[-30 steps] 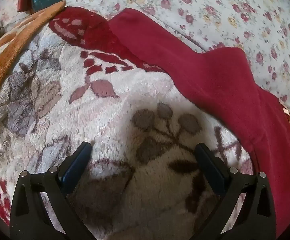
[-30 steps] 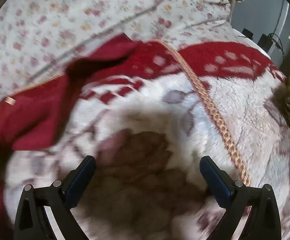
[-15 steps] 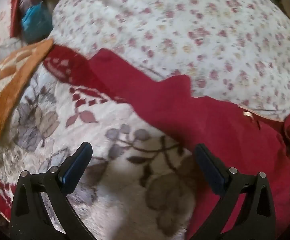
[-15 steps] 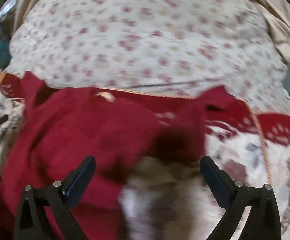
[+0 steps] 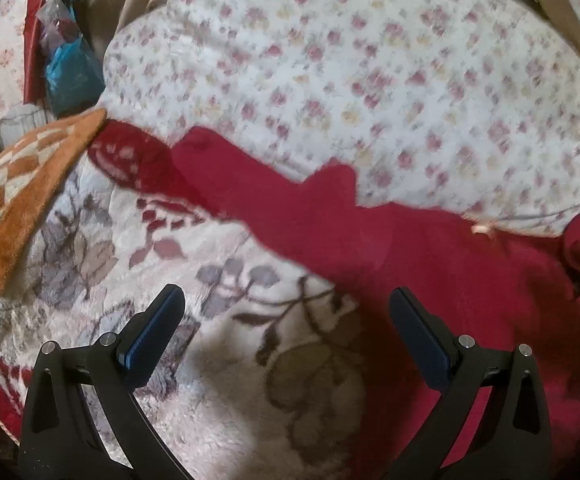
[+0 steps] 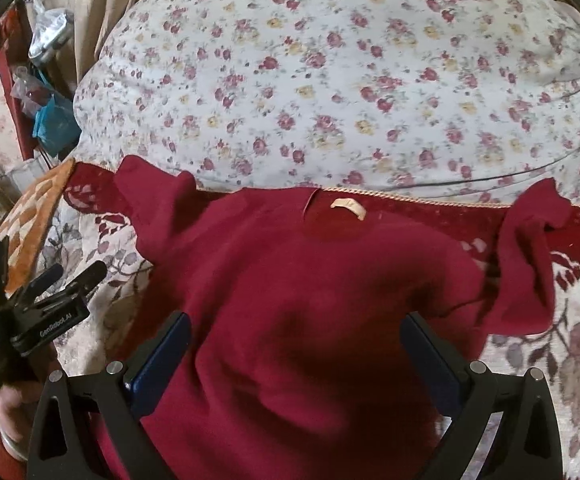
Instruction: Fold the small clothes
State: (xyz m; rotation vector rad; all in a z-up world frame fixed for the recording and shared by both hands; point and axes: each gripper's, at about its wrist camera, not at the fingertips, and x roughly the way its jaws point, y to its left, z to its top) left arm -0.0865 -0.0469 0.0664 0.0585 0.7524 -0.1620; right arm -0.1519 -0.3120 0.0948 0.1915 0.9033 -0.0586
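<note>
A dark red long-sleeved top (image 6: 310, 300) lies spread flat on a fluffy white blanket with a leaf pattern (image 5: 230, 380), neck and cream label (image 6: 348, 207) at the far side. Its left sleeve (image 5: 250, 184) stretches out to the far left; its right sleeve (image 6: 530, 264) is crumpled. My left gripper (image 5: 286, 320) is open and empty above the blanket, left of the top's body. It also shows in the right wrist view (image 6: 70, 280). My right gripper (image 6: 296, 344) is open and empty, hovering over the top's middle.
A big floral pillow (image 6: 330, 80) lies right behind the top. An orange checkered cushion (image 5: 22, 184) sits at the left. Bags and clutter (image 5: 70, 72) stand at the far left. The blanket has a gold corded edge (image 6: 430, 200).
Both grippers have pulled back and tilted up, so more of the pillow shows. The right gripper has swung left from the blanket to over the top's body. Both stay open.
</note>
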